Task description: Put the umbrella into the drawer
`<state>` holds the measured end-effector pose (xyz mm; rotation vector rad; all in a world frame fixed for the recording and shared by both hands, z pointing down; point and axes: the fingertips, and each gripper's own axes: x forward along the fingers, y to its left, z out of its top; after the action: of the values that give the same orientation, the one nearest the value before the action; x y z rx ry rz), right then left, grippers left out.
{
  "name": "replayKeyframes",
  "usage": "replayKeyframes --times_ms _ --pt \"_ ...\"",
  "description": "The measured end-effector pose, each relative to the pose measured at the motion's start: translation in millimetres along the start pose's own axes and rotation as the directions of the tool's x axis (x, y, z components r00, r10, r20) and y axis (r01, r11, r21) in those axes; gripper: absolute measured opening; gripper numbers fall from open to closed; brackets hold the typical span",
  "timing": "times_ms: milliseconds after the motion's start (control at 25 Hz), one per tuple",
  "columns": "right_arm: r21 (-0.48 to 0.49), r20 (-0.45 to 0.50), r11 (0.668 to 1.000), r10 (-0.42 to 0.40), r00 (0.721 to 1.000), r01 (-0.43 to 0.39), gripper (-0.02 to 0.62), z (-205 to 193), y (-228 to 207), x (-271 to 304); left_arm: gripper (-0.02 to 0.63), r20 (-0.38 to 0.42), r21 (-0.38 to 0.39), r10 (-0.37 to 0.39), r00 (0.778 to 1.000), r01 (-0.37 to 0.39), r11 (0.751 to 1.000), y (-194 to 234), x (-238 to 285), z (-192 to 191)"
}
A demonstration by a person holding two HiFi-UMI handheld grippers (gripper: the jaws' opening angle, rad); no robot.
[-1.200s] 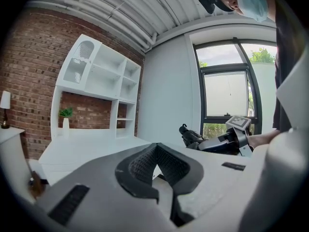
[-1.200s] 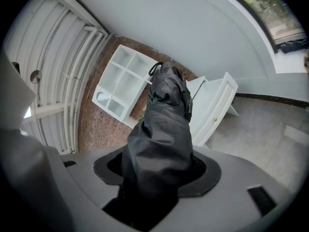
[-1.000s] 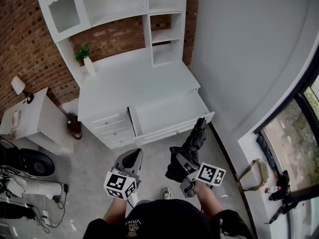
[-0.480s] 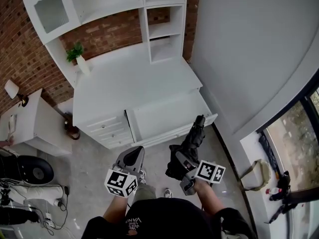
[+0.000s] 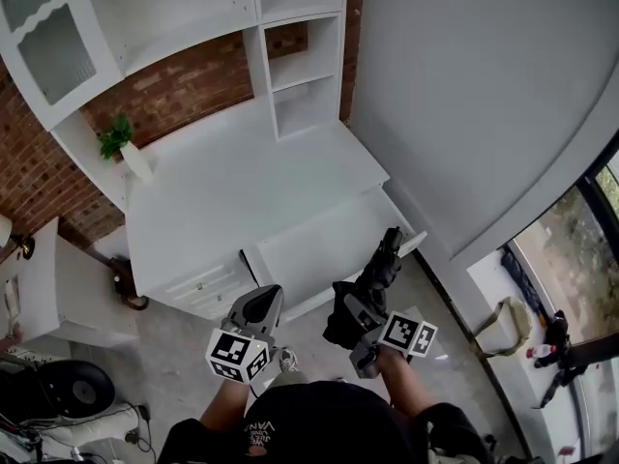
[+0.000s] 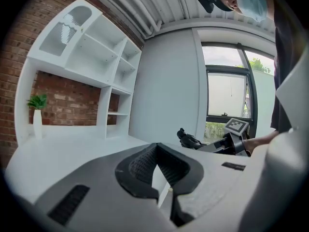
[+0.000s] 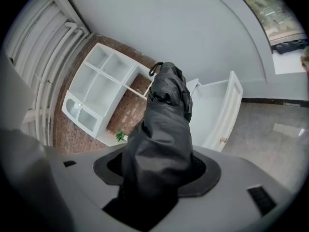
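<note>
A black folded umbrella [image 5: 375, 276] sticks forward out of my right gripper [image 5: 356, 309], which is shut on it. Its tip reaches the front right corner of the open white drawer [image 5: 319, 249] of the desk. In the right gripper view the umbrella [image 7: 164, 129] fills the jaws and points at the drawer [image 7: 217, 108], which has nothing in it. My left gripper [image 5: 257, 304] hovers just before the drawer's front left, shut with nothing in it. In the left gripper view the umbrella [image 6: 190, 140] shows to the right, beyond the jaws.
The white desk top [image 5: 242, 182] carries a small plant in a white vase [image 5: 124, 145] and a hutch with shelves [image 5: 290, 66]. Closed small drawers [image 5: 198, 283] sit left of the open one. A grey wall [image 5: 464, 114] rises at the right, a white side table [image 5: 58, 278] at the left.
The desk and drawer have come nearer and slid left in the head view. Both grippers keep their hold and pose; the umbrella tip now lies at the drawer's front corner.
</note>
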<state>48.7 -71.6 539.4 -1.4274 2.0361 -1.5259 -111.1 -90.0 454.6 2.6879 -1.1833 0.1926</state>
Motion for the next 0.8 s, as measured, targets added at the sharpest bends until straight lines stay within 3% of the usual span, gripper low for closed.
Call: replayKeyframes --times_ms 360,800 --pt "0.054 0.122 0.995 -0.087 0.989 0.081 0.268 8 17 67 0.006 -0.028 0.016 -0.146 0.989 0.146 0.989 75 30 12" --pt "0.101 0.151 0.982 -0.175 0.973 0.161 0.268 34 -13 121 0.006 -0.078 0.009 -0.231 0.970 0.232 0.973 104 77 -5"
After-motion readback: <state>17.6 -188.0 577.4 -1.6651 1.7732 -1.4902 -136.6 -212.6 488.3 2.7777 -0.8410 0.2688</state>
